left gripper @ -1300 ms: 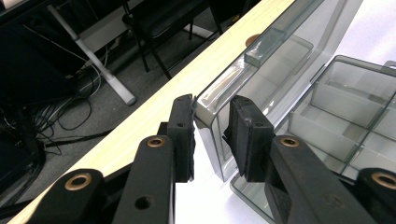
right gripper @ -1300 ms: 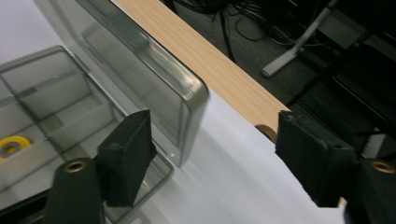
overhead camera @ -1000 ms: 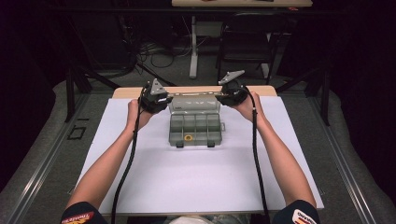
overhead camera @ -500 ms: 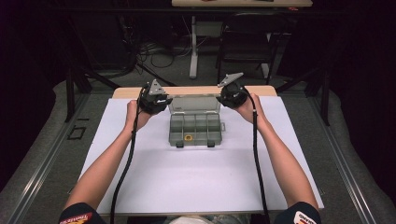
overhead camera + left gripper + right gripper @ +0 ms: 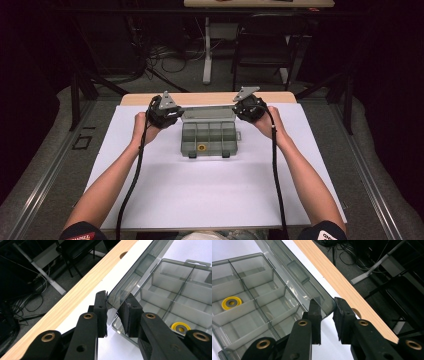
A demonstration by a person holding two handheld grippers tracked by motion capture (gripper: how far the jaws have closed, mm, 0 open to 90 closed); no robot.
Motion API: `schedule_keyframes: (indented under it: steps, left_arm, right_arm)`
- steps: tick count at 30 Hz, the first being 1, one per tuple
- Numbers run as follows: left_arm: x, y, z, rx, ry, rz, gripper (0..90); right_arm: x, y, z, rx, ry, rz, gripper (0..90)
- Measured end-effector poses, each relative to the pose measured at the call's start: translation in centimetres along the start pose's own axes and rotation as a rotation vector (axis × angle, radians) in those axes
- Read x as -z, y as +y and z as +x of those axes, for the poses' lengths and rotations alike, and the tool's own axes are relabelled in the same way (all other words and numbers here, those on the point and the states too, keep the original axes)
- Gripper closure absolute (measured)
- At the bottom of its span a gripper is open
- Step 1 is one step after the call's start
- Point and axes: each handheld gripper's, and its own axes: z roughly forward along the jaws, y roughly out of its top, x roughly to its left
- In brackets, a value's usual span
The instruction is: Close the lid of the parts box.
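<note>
1. Box (image 5: 208, 138): smoky clear plastic organiser with divided compartments, standing open near the far edge of the white sheet (image 5: 210, 195), midway between its left and right edges.
2. Lid (image 5: 207, 114): same grey plastic, hinged at the box's far side and raised steeply, tilted away from the person.
3. Ring (image 5: 201, 147): yellow with a grey centre, lying flat in a compartment of the near row.
4. Left gripper (image 5: 113, 311): at the lid's left corner; jaws have just been closing, the corner sits between them, one pad touching it and the other not quite.
5. Right gripper (image 5: 327, 312): at the lid's right corner; jaws have just been closing, the corner is between them, a small gap visible.
6. Table (image 5: 210, 98): a wood strip shows beyond the sheet's far edge.
</note>
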Motion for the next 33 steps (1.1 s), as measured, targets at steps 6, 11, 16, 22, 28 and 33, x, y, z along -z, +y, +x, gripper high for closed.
schedule_keyframes:
  steps: [6,11,16,22,28,33]
  left_arm:
    - [0.1,-0.3,-0.7,-0.018,0.014,0.002,75.7]
    - [0.2,-0.7,-1.1,-0.027,0.028,-0.009,75.5]
    - [0.3,-1.0,-1.6,-0.039,0.044,-0.021,75.3]
    - [0.6,-1.5,-2.3,-0.071,0.064,-0.026,74.7]
    - [0.8,-1.9,-3.0,-0.09,0.085,-0.032,74.4]
    - [0.9,-2.1,-3.1,-0.089,0.077,-0.036,73.4]
  right_arm:
    - [0.3,-0.4,0.9,0.034,-0.025,-0.004,76.8]
    - [0.5,-0.7,1.4,0.061,-0.041,-0.011,76.7]
    - [0.6,-1.0,1.9,0.075,-0.056,-0.016,76.6]
    - [0.8,-1.2,2.6,0.101,-0.072,-0.006,75.9]
    - [0.9,-1.6,3.0,0.112,-0.082,-0.017,75.6]
    - [1.0,-1.8,3.5,0.115,-0.092,-0.018,75.4]
